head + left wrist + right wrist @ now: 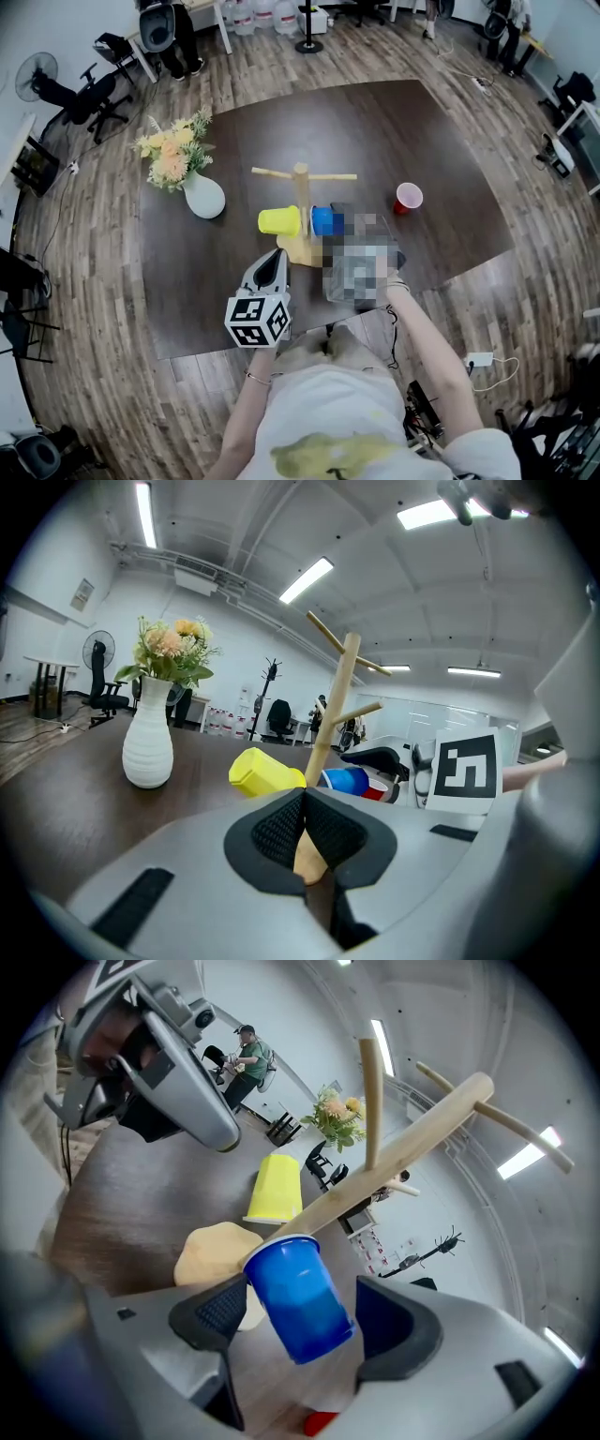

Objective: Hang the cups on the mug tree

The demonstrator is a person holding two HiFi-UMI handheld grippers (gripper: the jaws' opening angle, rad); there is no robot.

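The wooden mug tree (pixel 300 195) stands mid-table. A yellow cup (pixel 278 220) hangs on its left side and a blue cup (pixel 323 221) on its right. In the right gripper view the blue cup (pixel 300 1297) hangs tilted from a peg of the tree (pixel 403 1152), between the jaws of my right gripper (pixel 305 1321), which stands open with its pads off the cup. A blur patch covers most of that gripper in the head view. My left gripper (pixel 272 272) hovers in front of the tree's base, shut and empty (pixel 305 832). A red cup (pixel 408 198) stands upright on the table to the right.
A white vase of flowers (pixel 202 192) stands on the dark table (pixel 422 141) left of the tree. Office chairs, a fan and water bottles stand on the wooden floor beyond. A person stands far off in the right gripper view.
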